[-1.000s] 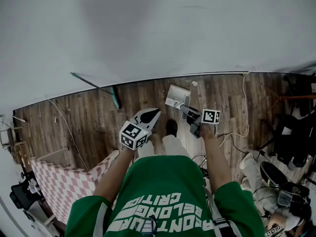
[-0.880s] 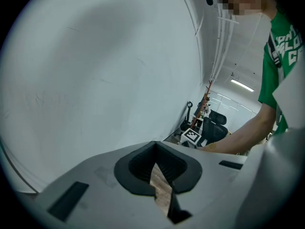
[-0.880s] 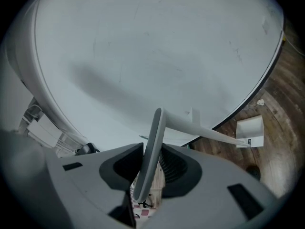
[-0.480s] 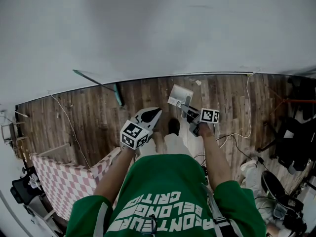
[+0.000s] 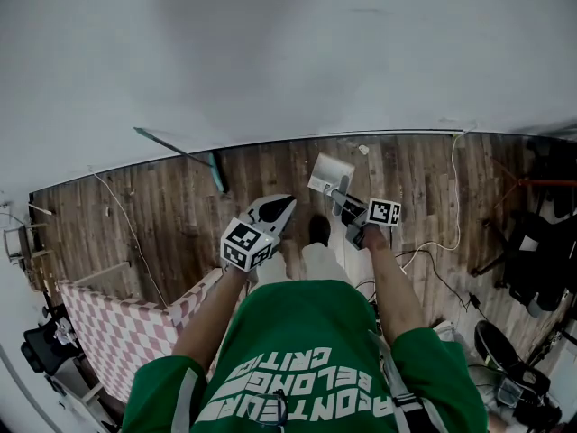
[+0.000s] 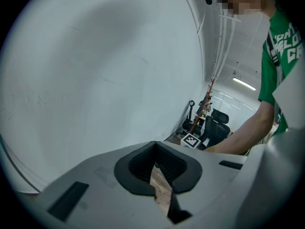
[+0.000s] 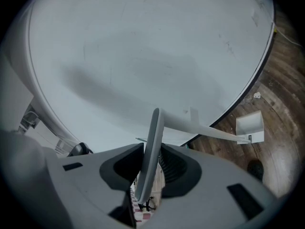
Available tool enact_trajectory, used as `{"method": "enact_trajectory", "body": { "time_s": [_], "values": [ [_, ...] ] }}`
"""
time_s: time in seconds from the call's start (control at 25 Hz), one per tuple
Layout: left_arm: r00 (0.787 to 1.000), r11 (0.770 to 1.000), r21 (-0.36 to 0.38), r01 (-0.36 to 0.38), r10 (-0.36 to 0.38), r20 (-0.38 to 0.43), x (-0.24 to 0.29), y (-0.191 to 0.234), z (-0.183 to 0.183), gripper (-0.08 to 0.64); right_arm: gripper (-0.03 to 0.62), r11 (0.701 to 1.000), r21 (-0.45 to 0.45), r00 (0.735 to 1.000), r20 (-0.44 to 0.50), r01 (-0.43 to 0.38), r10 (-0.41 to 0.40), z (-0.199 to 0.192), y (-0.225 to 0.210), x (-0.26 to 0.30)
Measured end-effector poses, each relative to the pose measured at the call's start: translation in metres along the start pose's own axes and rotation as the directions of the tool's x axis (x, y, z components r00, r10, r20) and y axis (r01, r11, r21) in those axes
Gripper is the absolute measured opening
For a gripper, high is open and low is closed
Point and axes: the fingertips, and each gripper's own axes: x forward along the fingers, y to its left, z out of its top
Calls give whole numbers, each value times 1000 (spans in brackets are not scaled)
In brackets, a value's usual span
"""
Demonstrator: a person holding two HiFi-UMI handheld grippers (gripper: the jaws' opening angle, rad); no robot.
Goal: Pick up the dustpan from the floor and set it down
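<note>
A white dustpan [image 5: 327,173] with a long grey handle [image 5: 341,193] hangs low over the wooden floor [image 5: 171,215] near the wall. I cannot tell whether its pan touches the boards. My right gripper [image 5: 348,211] is shut on the handle's upper end. In the right gripper view the handle [image 7: 151,151] runs up between the jaws of the right gripper [image 7: 148,173], and the pan [image 7: 249,127] shows far off at the right. My left gripper [image 5: 278,208] is held level beside it, shut, with nothing in the left gripper [image 6: 159,175].
A teal broom [image 5: 180,157] leans against the white wall [image 5: 288,52] to the left. A pink chequered cloth [image 5: 113,332] lies at lower left. Cables [image 5: 433,242] and dark chairs [image 5: 532,242] crowd the right. The person's shoe [image 5: 314,231] stands just behind the dustpan.
My right gripper has sunk a little with the dustpan still in it. The left gripper has stayed where it was.
</note>
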Motion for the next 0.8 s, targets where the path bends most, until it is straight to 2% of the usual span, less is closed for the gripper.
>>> {"method": "enact_trajectory", "body": {
  "time_s": [0.56,0.8],
  "values": [
    [1000,1000,3,-1,1,3,-4,3,1,3,107,999,35,999,18,33,-34,10,-3,2],
    [1000,1000,3,1,-1,9,-7,2,0,3,132,999,33,999,11,42,-43,8,-2,4]
  ]
}}
